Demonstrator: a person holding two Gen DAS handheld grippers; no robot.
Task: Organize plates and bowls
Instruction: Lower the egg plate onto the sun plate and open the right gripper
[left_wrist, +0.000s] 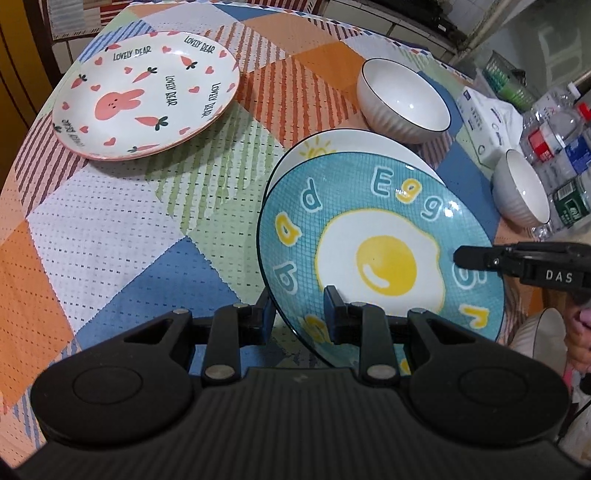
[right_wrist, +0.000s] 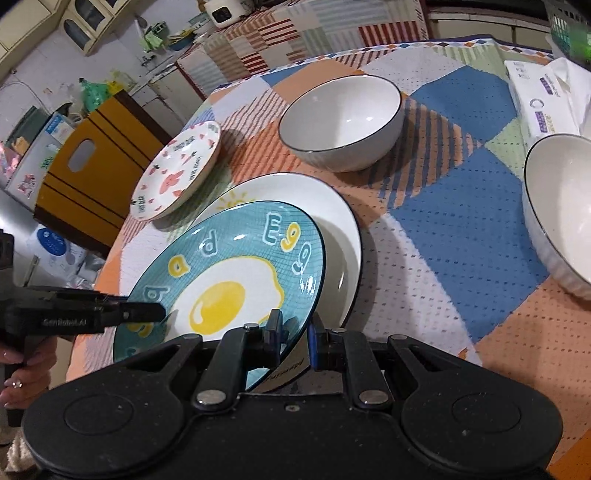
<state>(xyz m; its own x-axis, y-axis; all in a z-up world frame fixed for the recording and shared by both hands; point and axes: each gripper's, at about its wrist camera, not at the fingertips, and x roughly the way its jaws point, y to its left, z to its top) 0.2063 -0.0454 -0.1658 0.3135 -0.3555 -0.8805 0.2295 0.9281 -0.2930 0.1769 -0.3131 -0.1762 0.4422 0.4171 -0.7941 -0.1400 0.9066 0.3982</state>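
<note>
Legible text, both views:

- Pink rabbit plate (left_wrist: 144, 96): "LOVELY BEAR", black, repeated around the rim and once in the well beside the rabbit.
- Blue fried-egg plate (left_wrist: 380, 254): "Egg" in large letters along the upper rim; more loose letters round the rest of the rim, "p" and "b" among them.
- Right gripper (left_wrist: 458, 256), body: "DAS", white.
- Left gripper (right_wrist: 162, 314), body: faint grey mark, apparently "GenRobot.AI".
- Tissue pack (right_wrist: 543, 99) and bottle labels (left_wrist: 539, 144): print too small to read.

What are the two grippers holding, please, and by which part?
Both hold the blue egg plate by its rim: left gripper and right gripper at separate points along it.
</note>
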